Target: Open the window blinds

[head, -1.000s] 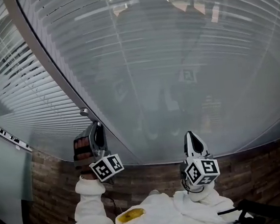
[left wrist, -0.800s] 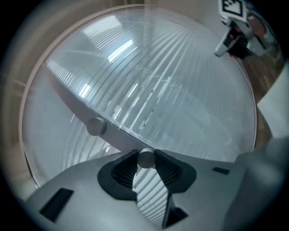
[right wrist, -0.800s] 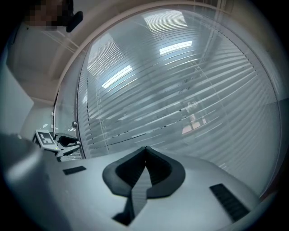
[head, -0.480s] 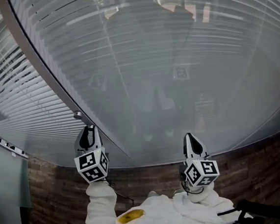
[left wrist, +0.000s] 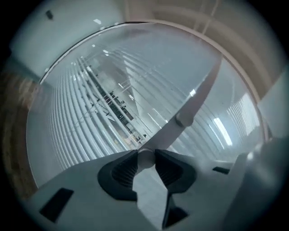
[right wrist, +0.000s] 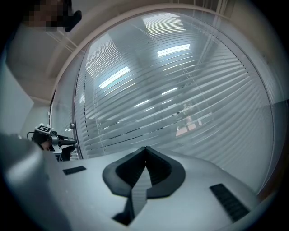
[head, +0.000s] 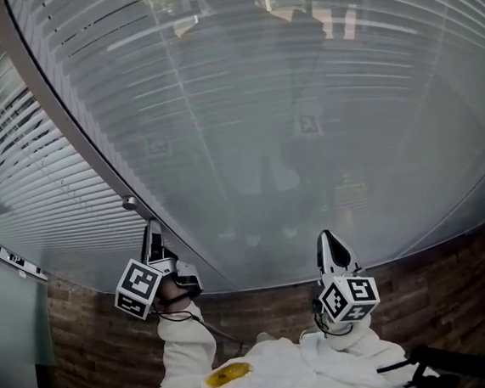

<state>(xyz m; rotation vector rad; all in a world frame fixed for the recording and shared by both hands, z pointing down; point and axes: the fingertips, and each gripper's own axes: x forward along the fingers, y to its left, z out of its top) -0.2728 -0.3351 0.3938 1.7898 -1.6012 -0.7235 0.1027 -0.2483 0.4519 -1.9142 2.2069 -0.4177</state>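
Grey slatted blinds fill the window ahead, their slats lying nearly flat and closed. A pale tilt wand hangs in front of them. My left gripper is shut on the wand's lower end, the rod pinched between the ribbed pads. In the head view the left gripper sits at the lower left just under the wand's knob, its marker cube turned out to the left. My right gripper is held level at the lower middle, shut with nothing in it. The blinds lie just beyond it.
A grey window post runs diagonally between this blind and a second blind at the left, whose slats show gaps. A brick-patterned wall lies below the sill. The person's white sleeves fill the bottom edge.
The left gripper has rolled about its own line while keeping hold of the wand, its marker cube swinging from the right side to the left. The right gripper has hardly shifted.
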